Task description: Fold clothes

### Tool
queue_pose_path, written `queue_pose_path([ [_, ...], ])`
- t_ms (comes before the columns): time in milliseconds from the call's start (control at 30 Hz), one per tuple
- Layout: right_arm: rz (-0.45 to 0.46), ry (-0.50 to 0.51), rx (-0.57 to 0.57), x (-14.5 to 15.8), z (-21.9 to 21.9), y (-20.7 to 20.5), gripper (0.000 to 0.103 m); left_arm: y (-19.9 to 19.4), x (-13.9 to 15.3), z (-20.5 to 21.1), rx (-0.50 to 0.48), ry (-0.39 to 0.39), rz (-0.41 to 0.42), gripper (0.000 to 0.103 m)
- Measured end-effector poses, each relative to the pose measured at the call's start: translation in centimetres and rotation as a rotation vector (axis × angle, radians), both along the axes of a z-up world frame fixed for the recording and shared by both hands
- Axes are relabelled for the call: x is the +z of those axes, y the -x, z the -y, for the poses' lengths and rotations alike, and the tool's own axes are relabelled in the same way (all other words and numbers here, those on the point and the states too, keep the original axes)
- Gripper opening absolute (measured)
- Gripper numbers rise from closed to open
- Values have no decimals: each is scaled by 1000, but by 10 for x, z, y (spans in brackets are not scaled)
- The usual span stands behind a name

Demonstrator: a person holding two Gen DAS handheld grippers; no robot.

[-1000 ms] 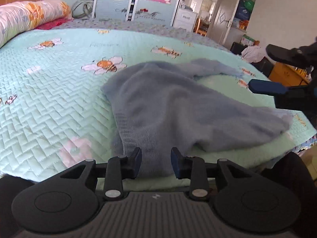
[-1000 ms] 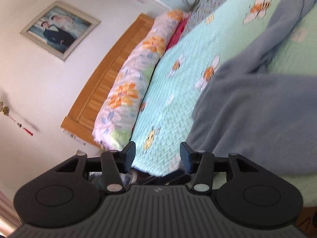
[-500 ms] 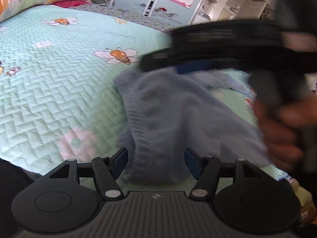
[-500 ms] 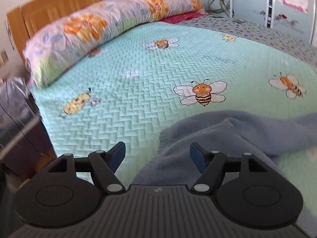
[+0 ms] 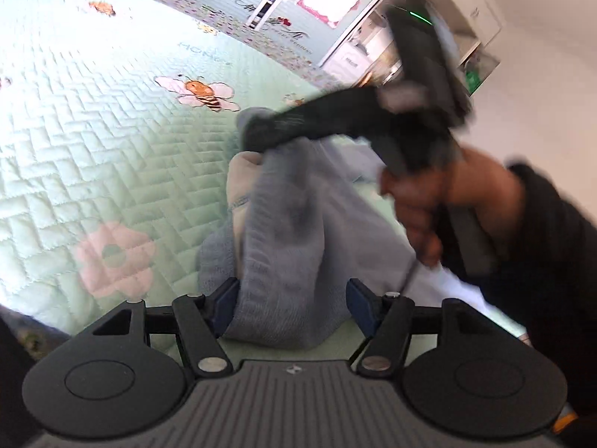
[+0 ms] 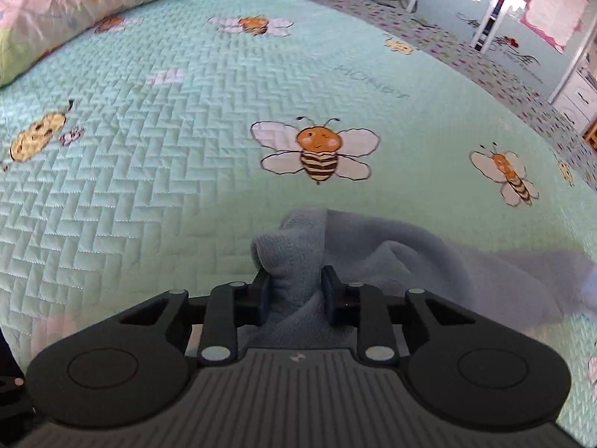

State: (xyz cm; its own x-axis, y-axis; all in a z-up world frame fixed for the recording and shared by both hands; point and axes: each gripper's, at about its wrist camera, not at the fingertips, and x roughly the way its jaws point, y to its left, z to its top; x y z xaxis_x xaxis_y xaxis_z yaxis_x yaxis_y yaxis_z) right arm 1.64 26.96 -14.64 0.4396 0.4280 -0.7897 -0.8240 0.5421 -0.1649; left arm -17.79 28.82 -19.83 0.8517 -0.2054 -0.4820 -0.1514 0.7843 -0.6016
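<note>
A grey-blue knitted sweater (image 5: 291,224) lies crumpled on the mint bee-print quilt (image 5: 93,130). My left gripper (image 5: 291,304) stands open at the sweater's near hem. The fabric sits loosely between its blue pads without being pinched. My right gripper (image 5: 257,134), held by a person's hand (image 5: 429,201), reaches in from the right and pulls one edge up. In the right wrist view the right gripper (image 6: 294,291) has its jaws closing, and a bunched fold of the sweater (image 6: 410,261) is pinched between the pads.
The quilt (image 6: 186,149) stretches wide to the left and far side. A floral bolster pillow (image 6: 74,0) lies along the headboard end. Wardrobe doors (image 6: 522,18) stand beyond the bed. A dark sleeve (image 5: 541,242) fills the right of the left wrist view.
The right gripper swung across over the sweater, dropped to its far-left edge and closed on a fold, which now stands raised. The left gripper widened and dipped toward the near hem.
</note>
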Motion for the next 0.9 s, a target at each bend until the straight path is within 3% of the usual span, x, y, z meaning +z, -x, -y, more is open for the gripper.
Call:
queue_pose_path([
  [133, -7, -34, -100, -1, 32, -6, 23, -3, 0, 5, -44, 0, 14, 64],
  [333, 31, -47, -130, 1, 34, -2, 21, -2, 1, 4, -61, 18, 36, 64],
  [400, 60, -130, -135, 17, 42, 1, 19, 0, 1, 4, -60, 32, 56, 64],
  [500, 45, -344, -162, 56, 61, -2, 19, 2, 2, 5, -66, 38, 94, 64],
  [600, 34, -442, -228, 80, 93, -8, 19, 1, 4, 6, -84, 18, 100, 64],
  [633, 38, -426, -258, 75, 106, -11, 20, -1, 3, 7, -85, 16, 89, 64],
  [733, -90, -310, -373, 31, 138, -34, 20, -5, 3, 9, -95, 16, 67, 64],
  [800, -172, -324, -449, 7, 156, -40, 21, -6, 4, 12, -103, -5, 54, 64],
  [900, -180, -349, -462, 1, 157, -30, 33, -13, 6, 13, -106, -29, 37, 64],
])
